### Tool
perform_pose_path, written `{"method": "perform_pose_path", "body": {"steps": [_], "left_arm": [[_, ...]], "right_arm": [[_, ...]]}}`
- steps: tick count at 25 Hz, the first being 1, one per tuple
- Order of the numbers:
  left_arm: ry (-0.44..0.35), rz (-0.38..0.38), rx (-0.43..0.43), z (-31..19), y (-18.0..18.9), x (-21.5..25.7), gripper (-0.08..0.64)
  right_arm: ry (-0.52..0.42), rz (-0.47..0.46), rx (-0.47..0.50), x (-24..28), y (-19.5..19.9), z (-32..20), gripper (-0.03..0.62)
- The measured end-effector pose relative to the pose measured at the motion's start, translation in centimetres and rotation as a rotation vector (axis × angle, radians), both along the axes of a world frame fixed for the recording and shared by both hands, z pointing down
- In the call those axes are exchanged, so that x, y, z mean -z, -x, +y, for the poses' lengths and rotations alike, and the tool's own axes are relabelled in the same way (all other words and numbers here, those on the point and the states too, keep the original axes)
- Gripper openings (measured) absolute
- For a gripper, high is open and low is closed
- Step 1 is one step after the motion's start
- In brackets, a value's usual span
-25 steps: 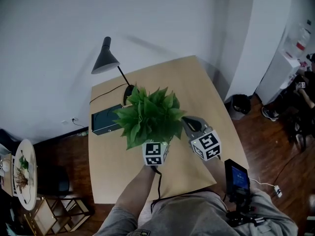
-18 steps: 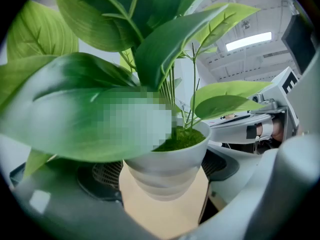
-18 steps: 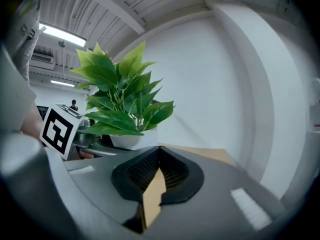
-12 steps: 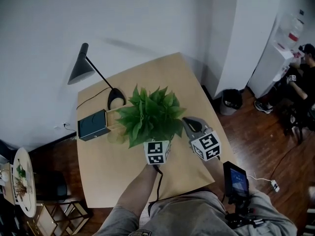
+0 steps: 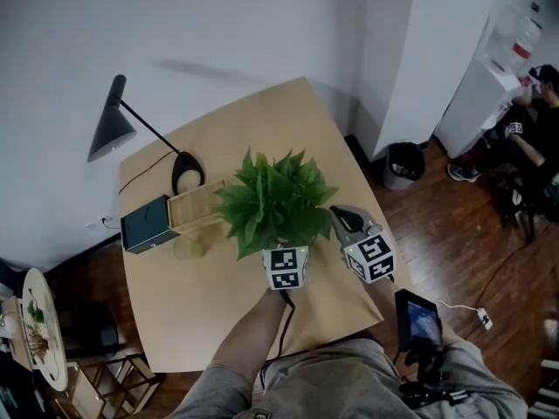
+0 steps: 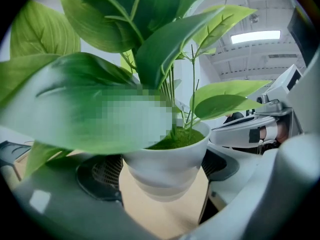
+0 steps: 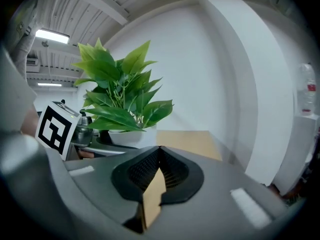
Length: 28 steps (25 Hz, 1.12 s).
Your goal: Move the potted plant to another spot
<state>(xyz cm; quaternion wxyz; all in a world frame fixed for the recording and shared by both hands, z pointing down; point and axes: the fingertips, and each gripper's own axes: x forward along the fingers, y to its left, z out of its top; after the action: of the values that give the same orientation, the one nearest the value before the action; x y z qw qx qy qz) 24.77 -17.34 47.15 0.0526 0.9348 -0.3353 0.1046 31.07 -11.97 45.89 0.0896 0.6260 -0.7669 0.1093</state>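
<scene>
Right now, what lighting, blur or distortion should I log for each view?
Head view: dim, walls bowed by the wide lens; the black cone-shaded desk lamp throws a faint shadow on the white wall. Left gripper view: fisheye, dark corners; the green leafy plant in a white pot looms soft, mosaic patch over its leaves. Right gripper view: fisheye; ceiling strip light glares.

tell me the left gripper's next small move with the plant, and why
Probably lower the potted plant onto a bare part of the table: the left gripper is shut on its white pot, and the right gripper is shut, empty, alongside.
</scene>
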Motion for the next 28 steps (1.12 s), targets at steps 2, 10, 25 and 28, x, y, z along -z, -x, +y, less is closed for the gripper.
{"method": "perform_pose_path", "body": {"steps": [2,10,25,28], "left_arm": [[0.01,-0.009,-0.005,-0.1,-0.8,-1.0,0.483],[0.047,-0.024,-0.012,-0.9,-3.0,-4.8,0.483],[0.057,-0.039,-0.016,-0.8,-5.9,-8.9,0.483],[0.059,-0.047,-0.018,-0.6,-6.3,-9.5,0.483]], "right_arm": [[0.021,-0.002,-0.006,-0.9,-0.7,0.0,0.006],[0.092,0.006,-0.009,-4.5,-2.3,-0.9,0.006],[0.162,-0.001,-0.023,-8.4,-4.6,-1.3,0.006],[0.171,-0.006,-0.027,-8.8,-4.7,-1.2,0.006]]}}
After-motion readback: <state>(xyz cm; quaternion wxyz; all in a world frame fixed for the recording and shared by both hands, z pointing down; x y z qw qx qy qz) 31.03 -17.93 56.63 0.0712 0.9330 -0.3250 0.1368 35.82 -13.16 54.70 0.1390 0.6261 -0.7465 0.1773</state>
